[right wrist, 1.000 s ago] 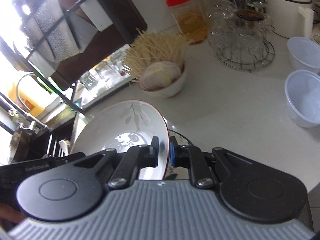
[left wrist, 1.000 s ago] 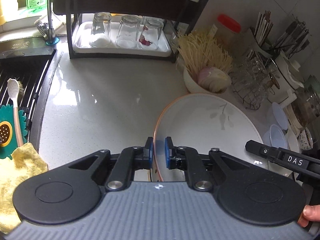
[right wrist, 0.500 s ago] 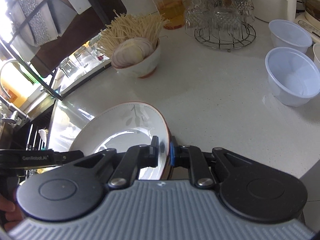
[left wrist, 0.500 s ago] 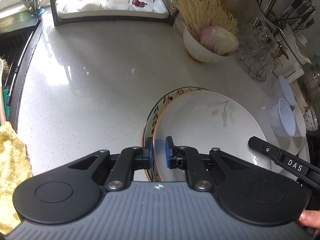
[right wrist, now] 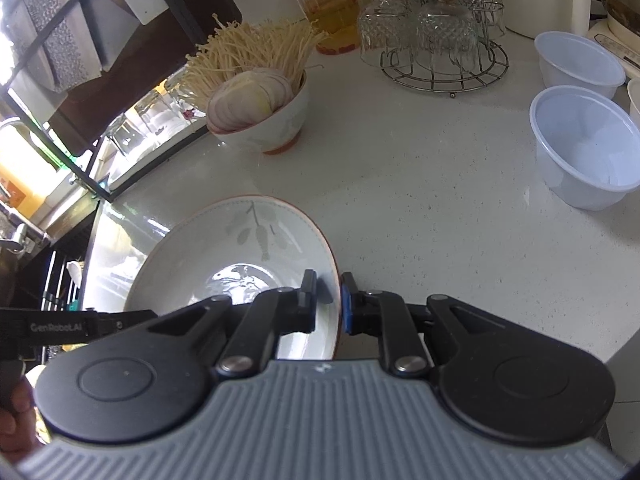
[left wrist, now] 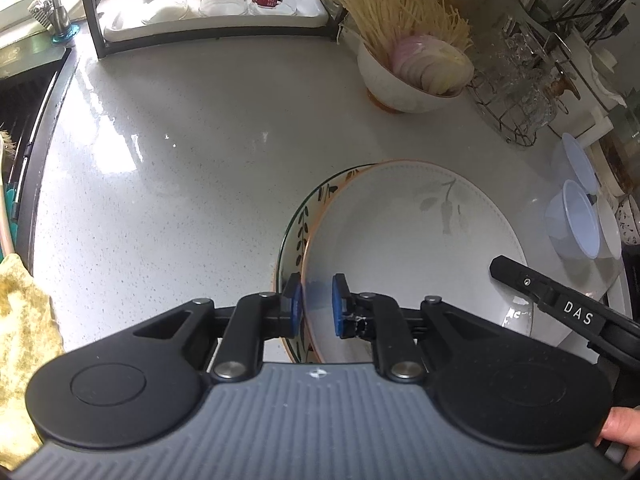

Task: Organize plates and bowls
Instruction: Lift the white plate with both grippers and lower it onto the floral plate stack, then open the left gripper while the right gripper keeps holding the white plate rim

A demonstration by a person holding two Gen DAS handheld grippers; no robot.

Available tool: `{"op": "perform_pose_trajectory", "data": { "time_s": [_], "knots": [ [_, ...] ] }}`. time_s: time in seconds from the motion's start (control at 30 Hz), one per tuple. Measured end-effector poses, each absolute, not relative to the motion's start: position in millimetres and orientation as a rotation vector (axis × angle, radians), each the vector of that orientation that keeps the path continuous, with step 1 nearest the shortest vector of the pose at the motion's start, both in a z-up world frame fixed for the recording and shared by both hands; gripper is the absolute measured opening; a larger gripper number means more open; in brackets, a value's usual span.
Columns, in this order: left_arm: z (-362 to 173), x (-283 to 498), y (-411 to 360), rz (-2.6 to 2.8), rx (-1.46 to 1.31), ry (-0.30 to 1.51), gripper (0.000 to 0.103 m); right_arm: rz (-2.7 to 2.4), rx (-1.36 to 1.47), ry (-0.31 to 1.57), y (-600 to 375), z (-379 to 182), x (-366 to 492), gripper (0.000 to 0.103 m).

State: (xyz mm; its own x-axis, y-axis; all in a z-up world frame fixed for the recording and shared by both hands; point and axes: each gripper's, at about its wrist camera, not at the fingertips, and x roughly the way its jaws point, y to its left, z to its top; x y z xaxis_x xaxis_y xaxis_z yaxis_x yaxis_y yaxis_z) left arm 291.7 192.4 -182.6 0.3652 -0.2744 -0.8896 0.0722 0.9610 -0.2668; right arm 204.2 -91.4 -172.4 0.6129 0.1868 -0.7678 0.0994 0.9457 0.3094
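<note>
While left gripper [left wrist: 314,306] and right gripper [right wrist: 327,304] each straddle the white plate's [left wrist: 400,248] rim, pads slightly parted, it lies over a leaf-patterned plate [left wrist: 298,236], plastic bowls [right wrist: 584,148] at 2 o'clock.

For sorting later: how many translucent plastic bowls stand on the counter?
2. The nearer plastic bowl stands on the counter's right side; the farther plastic bowl stands just behind it, near the appliances. More may be hidden outside the view.

White leaf-print plate [left wrist: 412,240] — orange rim, sitting in olive-patterned plate [left wrist: 294,236] — on the counter
</note>
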Motion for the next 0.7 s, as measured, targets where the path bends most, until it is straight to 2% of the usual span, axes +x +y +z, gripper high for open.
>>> {"op": "perform_pose_trajectory", "data": {
  "time_s": [0.13, 0.2, 0.27, 0.37, 0.7],
  "knots": [
    [-182.4, 292.0, 192.7, -0.227, -0.196, 1.187, 0.018, 0.046, 0.345, 0.914, -91.2, -172.6, 204.7, 0.017],
    [-181.6, 292.2, 193.6, -0.232, -0.209, 1.197, 0.026, 0.044, 0.356, 0.917, -91.6, -173.3, 205.0, 0.017],
    [-179.2, 291.6, 193.3, -0.246, -0.229, 1.208, 0.04, 0.045, 0.372, 0.924, -92.2, -174.6, 205.9, 0.017],
    [-174.0, 289.2, 194.4, -0.245, -0.258, 1.203, 0.049, 0.05, 0.384, 0.937, -91.9, -176.5, 207.2, 0.017],
    [-158.3, 279.7, 199.0, -0.227, -0.25, 1.18, 0.057, 0.046, 0.401, 0.907, -94.0, -175.7, 205.7, 0.017]
  ]
}}
